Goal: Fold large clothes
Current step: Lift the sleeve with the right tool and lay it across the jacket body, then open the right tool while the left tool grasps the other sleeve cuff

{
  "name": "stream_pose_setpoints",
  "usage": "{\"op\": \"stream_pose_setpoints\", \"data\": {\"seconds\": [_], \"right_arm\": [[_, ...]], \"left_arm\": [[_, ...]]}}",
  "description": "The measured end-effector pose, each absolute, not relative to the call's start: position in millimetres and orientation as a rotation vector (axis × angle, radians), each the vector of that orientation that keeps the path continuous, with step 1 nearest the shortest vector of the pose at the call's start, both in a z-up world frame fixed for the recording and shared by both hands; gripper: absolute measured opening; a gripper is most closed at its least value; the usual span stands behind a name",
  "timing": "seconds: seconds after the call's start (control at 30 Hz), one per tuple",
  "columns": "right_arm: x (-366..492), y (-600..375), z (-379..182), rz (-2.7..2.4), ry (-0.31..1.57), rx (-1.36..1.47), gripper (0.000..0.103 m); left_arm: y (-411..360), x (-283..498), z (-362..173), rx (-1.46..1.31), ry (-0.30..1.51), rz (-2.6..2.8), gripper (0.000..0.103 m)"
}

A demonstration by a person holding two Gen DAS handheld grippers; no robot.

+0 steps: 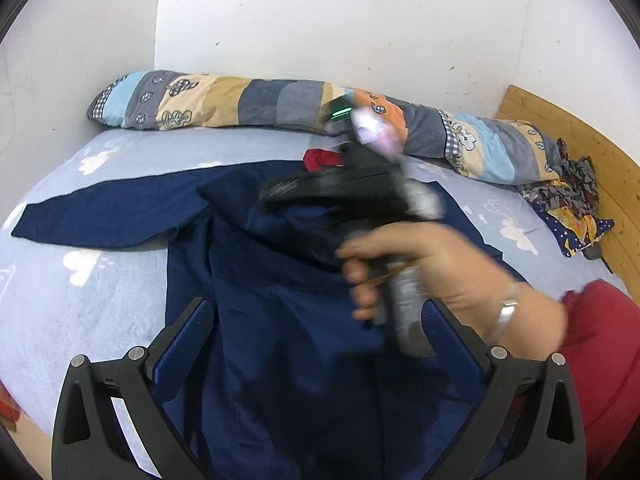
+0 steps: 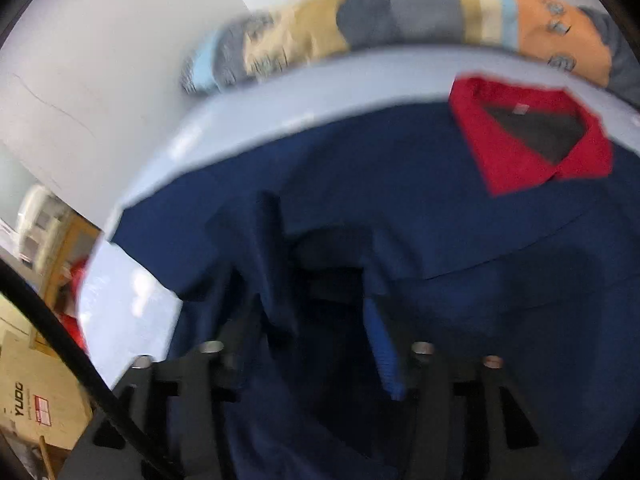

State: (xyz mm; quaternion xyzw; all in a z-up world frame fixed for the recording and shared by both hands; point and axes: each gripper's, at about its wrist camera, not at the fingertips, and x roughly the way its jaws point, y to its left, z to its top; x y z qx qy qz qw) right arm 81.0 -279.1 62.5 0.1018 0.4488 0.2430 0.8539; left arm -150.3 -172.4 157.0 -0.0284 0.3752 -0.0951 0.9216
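A large navy jacket (image 1: 280, 320) with a red collar (image 1: 320, 159) lies spread on the bed, one sleeve (image 1: 100, 216) stretched out to the left. My left gripper (image 1: 316, 320) is open and empty, hovering over the jacket's body. My right gripper (image 1: 276, 196) crosses the left wrist view, blurred, held by a hand over the jacket. In the right wrist view the right gripper (image 2: 312, 312) is shut on a fold of the navy jacket (image 2: 440, 220), lifted off the bed; the red collar (image 2: 532, 132) lies at upper right.
A light blue bedsheet (image 1: 80, 300) covers the bed. A rolled patchwork quilt (image 1: 260, 100) lies along the white wall. A heap of patterned clothes (image 1: 568, 196) sits by the wooden headboard (image 1: 580, 140). A cardboard box (image 2: 32, 404) stands off the bed.
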Motion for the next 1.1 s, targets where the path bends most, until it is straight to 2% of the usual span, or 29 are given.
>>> {"op": "stream_pose_setpoints", "data": {"seconds": [0.03,0.13,0.23,0.4,0.5,0.73,0.9,1.0,1.1], "right_arm": [[76.1,-295.2,70.0,0.482,0.902,0.214,0.081],[65.2,-352.0,74.5,0.370,0.833,0.237,0.081],[64.4,-407.9,56.8,0.229,0.872,0.254,0.081],[63.1,-478.0,20.5,-0.064,0.978,0.098,0.078],[52.2,-505.3,20.8,-0.119,0.986,0.132,0.078],[-12.5,-505.5,40.5,-0.026,1.004,0.191,0.077],[-72.1,-489.8,19.1,0.017,1.088,0.190,0.078],[-98.0,-493.1,36.8,-0.021,1.055,0.111,0.078],[-131.4,-525.0,61.1,-0.043,0.965,0.179,0.079]], "left_arm": [[-171.7,-149.0,155.1,-0.066,0.780,-0.196,0.103],[-174.6,-146.6,151.2,-0.078,0.808,-0.208,0.103],[-183.0,-145.6,148.6,-0.071,0.822,-0.224,0.103],[-198.2,-143.7,143.5,-0.013,0.832,-0.236,0.103],[-201.6,-142.1,140.9,0.005,0.828,-0.227,0.103],[-195.9,-130.8,129.6,0.029,0.856,-0.177,0.103],[-185.9,-126.5,121.6,0.044,0.861,-0.147,0.103],[-162.8,-125.7,116.8,0.035,0.865,-0.106,0.103],[-125.3,-127.8,112.4,-0.013,0.908,-0.057,0.103]]}}
